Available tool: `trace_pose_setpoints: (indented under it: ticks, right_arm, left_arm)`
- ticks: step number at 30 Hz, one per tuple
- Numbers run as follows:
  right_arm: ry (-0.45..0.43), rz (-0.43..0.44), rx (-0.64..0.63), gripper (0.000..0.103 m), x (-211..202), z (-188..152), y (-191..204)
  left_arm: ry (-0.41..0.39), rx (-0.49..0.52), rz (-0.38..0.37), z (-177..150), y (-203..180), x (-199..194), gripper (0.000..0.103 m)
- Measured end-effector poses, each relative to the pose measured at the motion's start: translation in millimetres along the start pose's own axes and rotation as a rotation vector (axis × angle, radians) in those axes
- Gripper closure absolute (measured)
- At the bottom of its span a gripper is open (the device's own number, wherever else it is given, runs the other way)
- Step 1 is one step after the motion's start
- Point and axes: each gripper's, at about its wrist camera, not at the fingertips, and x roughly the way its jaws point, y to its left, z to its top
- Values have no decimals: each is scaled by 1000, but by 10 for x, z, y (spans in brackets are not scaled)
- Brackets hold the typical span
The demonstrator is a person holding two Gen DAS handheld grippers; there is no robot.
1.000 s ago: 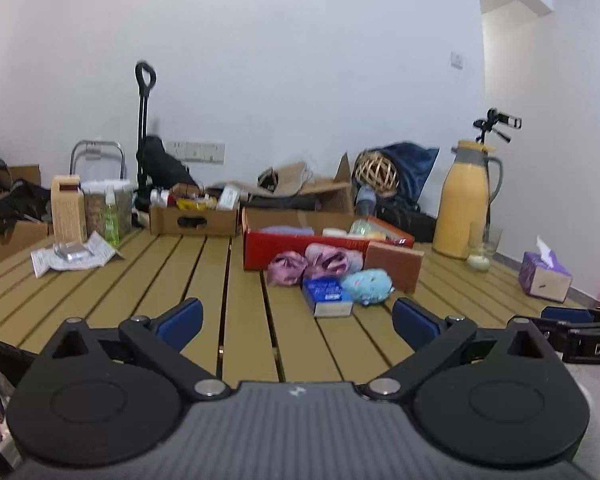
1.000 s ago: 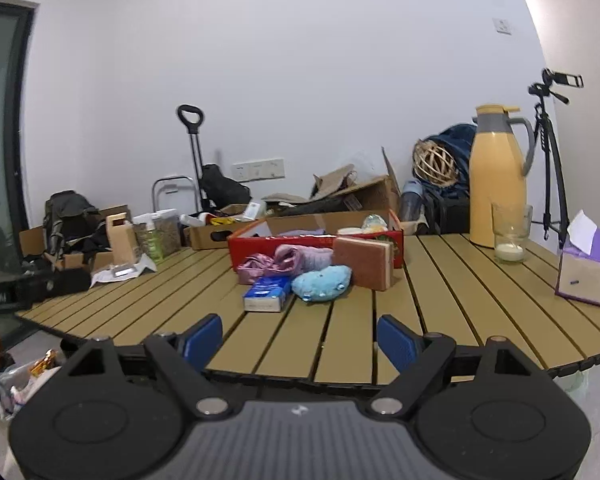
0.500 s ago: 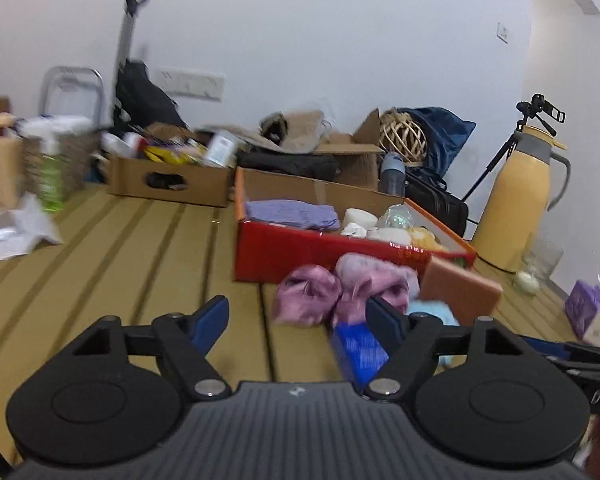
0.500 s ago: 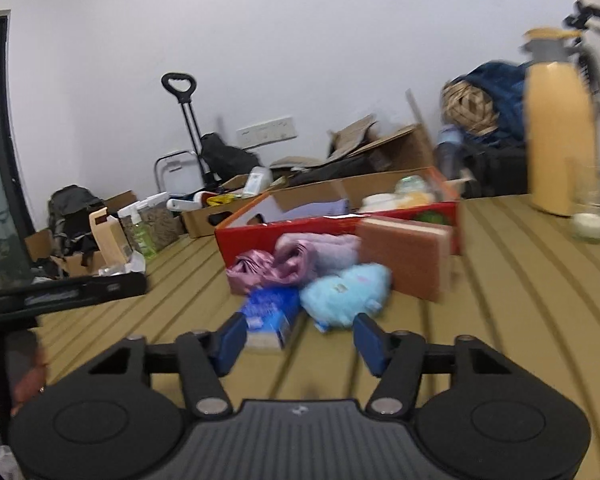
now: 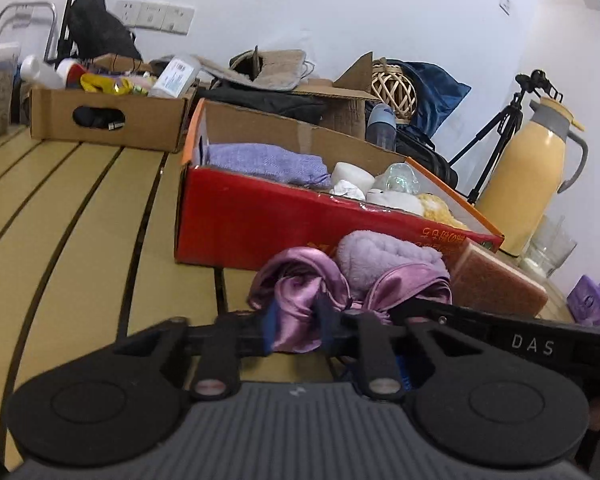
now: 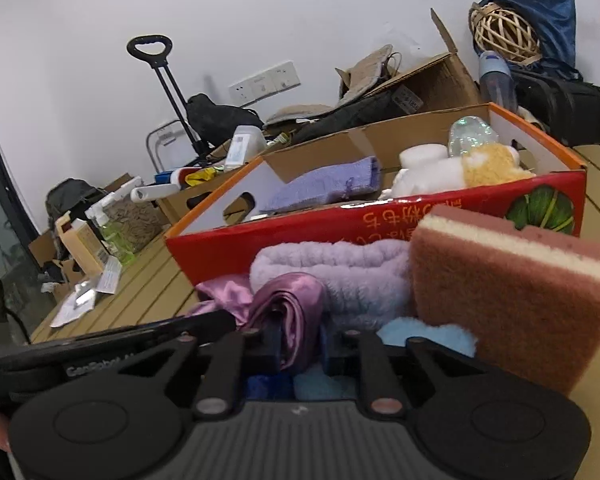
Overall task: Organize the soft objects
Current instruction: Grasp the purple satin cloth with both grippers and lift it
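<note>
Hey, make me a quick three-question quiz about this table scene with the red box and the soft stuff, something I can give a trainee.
1. True or false: the satin cloth lies inside the red box.
2. Which of these is in the red box? A) the brown sponge B) the lavender towel C) the yellow flask
3. What has each gripper closed on?

Key
1. False. It lies on the table in front of the box, beside the fluffy purple cloth.
2. B.
3. The jaws of the left gripper and the right gripper have just been closing, and both now pinch the satin cloth.
</note>
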Motion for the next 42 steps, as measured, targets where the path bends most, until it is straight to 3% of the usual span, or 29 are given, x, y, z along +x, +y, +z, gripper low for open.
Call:
trace_pose_setpoints:
  ticks: [8,16,25,32,42]
  right_arm:
    - [-32,15,-48,93,-81,2,131]
    - [-128,74,-84,94,-921,39,470]
    - [-160,94,-150,94,-2282,-613,902]
    - [-178,102,-166,94,-3115,-1198,1134]
    - [-242,104,-203,93,-3801,-1525,1374]
  left_arm:
    - [-77,51,5,93,-137,-247,90]
    - [-186,58,-9,-61,-591,-1295,90]
    - [-206,72,-42,-799,-1152,-2524,90]
    - [-235,90,-59,-1321,-1430,-3201,90]
    - [-275,164,-72,-1482,-1699,-3714,90]
